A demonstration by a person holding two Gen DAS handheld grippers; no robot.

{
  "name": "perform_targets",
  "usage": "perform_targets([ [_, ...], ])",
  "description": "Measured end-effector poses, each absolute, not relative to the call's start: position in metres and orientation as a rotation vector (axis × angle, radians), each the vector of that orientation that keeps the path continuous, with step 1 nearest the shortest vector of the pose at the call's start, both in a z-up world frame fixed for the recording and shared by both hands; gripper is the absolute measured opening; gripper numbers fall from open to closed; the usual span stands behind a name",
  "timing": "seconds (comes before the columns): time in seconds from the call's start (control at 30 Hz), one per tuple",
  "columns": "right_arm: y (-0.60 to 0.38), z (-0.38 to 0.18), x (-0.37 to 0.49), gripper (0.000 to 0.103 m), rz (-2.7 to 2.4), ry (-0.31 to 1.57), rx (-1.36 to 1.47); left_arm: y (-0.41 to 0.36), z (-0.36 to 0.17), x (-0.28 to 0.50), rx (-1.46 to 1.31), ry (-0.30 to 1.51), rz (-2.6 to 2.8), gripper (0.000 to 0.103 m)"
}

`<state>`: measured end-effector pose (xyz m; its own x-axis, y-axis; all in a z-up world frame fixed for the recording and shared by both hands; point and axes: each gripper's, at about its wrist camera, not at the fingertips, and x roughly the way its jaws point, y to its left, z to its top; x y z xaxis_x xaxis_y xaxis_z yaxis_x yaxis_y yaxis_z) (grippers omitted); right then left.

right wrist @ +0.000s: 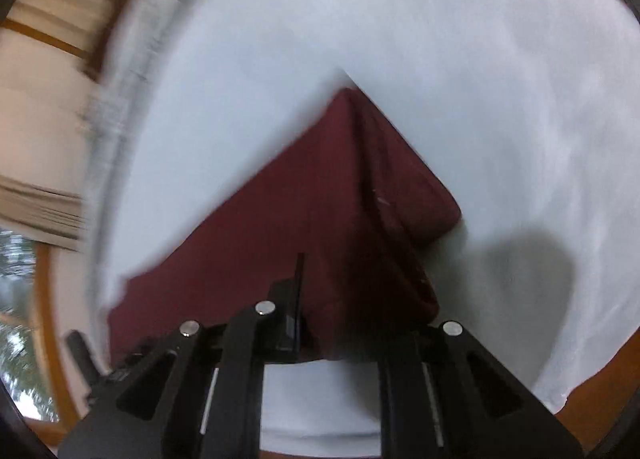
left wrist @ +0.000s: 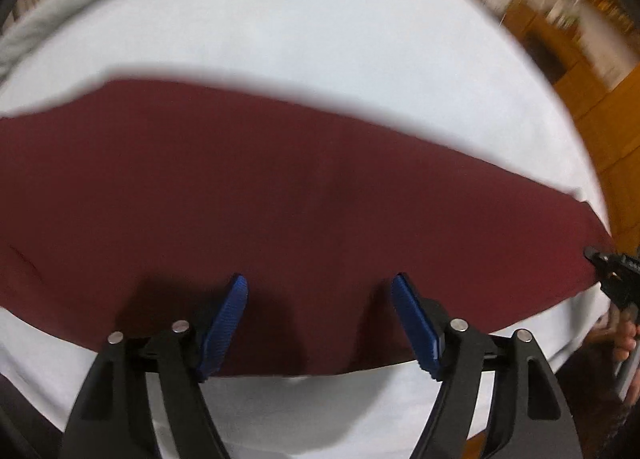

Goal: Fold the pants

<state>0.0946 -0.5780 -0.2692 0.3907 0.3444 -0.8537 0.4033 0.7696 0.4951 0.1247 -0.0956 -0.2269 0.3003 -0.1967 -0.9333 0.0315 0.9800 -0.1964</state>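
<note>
Left claw (left wrist: 320, 323): spread wide, nothing gripped, over near hem of maroon pants (left wrist: 280, 199). Right claw (right wrist: 320, 315): clamped on pants' end. Pants flat on white counter (left wrist: 320, 19). Step: likely lengthwise fold; next, left claw must pinch hem.

A: How is the light?

B: Soft and even, fairly bright on the white sheet (left wrist: 304, 19). The left tool (left wrist: 320, 319) drops dark shadows on the red pants (left wrist: 280, 187); a grey blob of shadow lies on the sheet in the right view (lower right).

A: Sharpness?

B: Poor. Both views bow at the edges, and motion blur smears the rims, worst at the right view's left side.
</note>
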Motion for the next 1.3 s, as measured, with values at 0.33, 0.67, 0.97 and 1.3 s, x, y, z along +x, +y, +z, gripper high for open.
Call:
perform_targets([
  [0.33, -0.579, -0.265, 0.078, 0.043, -0.052, 1.153, 0.750, -0.092, -0.204, 0.102, -0.167, 1.198, -0.223, 0.075],
  [0.67, -0.580, -0.232, 0.074, 0.021, -0.103, 1.192, 0.684, -0.077, -0.204, 0.093, -0.182, 1.198, -0.218, 0.076],
  [0.97, -0.591, -0.220, 0.063, 0.011, -0.085, 1.165, 0.668, -0.080, -0.201, 0.088, -0.169, 1.197, -0.253, 0.079],
  [1.3, -0.606, -0.194, 0.078, 0.009, -0.043, 1.014, 0.671, -0.102, -0.195, 0.087, -0.158, 1.150, -0.288, 0.081],
])
